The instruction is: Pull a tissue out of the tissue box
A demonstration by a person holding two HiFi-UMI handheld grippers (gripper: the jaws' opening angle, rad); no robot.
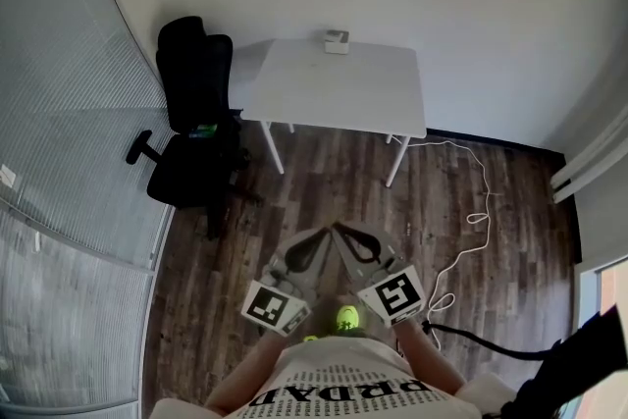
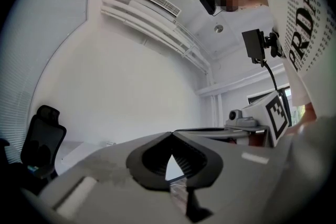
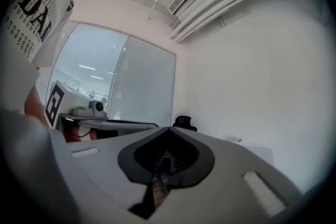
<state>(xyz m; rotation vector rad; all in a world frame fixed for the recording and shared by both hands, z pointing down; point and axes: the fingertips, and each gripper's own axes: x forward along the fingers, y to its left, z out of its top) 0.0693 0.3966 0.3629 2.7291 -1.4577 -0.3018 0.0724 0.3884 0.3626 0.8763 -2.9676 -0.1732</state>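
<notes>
Tissue box (image 1: 337, 41): small, pale, at the far edge of the white tabletop (image 1: 334, 93), upper centre of the head view, well apart from us. It is too small to tell whether a tissue sticks up. The left claw (image 1: 316, 240) and right claw (image 1: 346, 236) hover low in the frame by our body, each with its tips pressed together and nothing between them. We judge the risk to be reaching in with closed claws and shoving the light box instead of pinching a tissue.

Printed on white shirt (image 2: 305, 23): large black letters, "RDA" legible, remainder cut off; rows of small print, illegible. On marker cube (image 1: 276, 306): square coded pattern, no characters.
</notes>
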